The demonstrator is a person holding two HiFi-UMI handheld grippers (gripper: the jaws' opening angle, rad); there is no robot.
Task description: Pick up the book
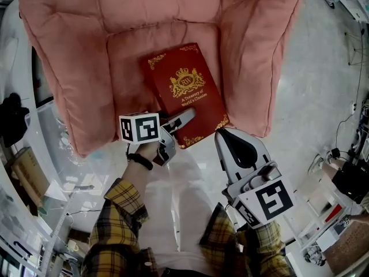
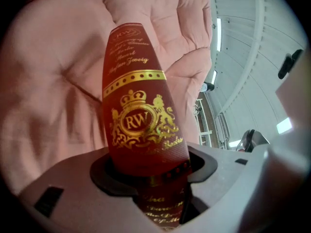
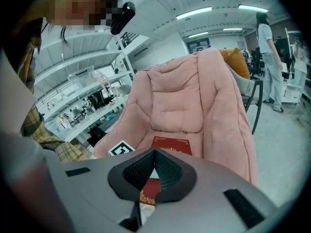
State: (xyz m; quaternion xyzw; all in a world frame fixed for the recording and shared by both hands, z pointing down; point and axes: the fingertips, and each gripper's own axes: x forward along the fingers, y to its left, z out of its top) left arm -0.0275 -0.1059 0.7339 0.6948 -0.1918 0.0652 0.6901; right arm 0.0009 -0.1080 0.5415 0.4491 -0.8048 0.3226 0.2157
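Lying flat on the seat of a pink cushioned armchair (image 1: 75,68), a red hardcover book (image 1: 184,88) shows its gold crest and gold corner ornaments face up, its near corner at the seat's front edge.

Left gripper (image 1: 181,119): it reaches in from the front of the seat, with one pale jaw resting over the book's near left edge. In the left gripper view the book (image 2: 138,120) fills most of the space between the jaws of the left gripper (image 2: 155,178). The jaws are spread around it, one side lies against the cover, and a dark gap remains on the other side. The armchair's padding (image 2: 53,81) forms the background.

Right gripper (image 1: 228,137): it is held just off the seat's front right corner, over the pale floor (image 1: 311,85) and apart from the book. In the right gripper view the jaws of the right gripper (image 3: 153,171) are pressed together with nothing between them. Beyond them lie the book (image 3: 171,146) and the armchair (image 3: 180,96).

Each gripper carries a marker cube (image 1: 139,128). Both forearms wear yellow plaid sleeves (image 1: 124,198). A person (image 3: 268,57) stands in the background beside the chair.
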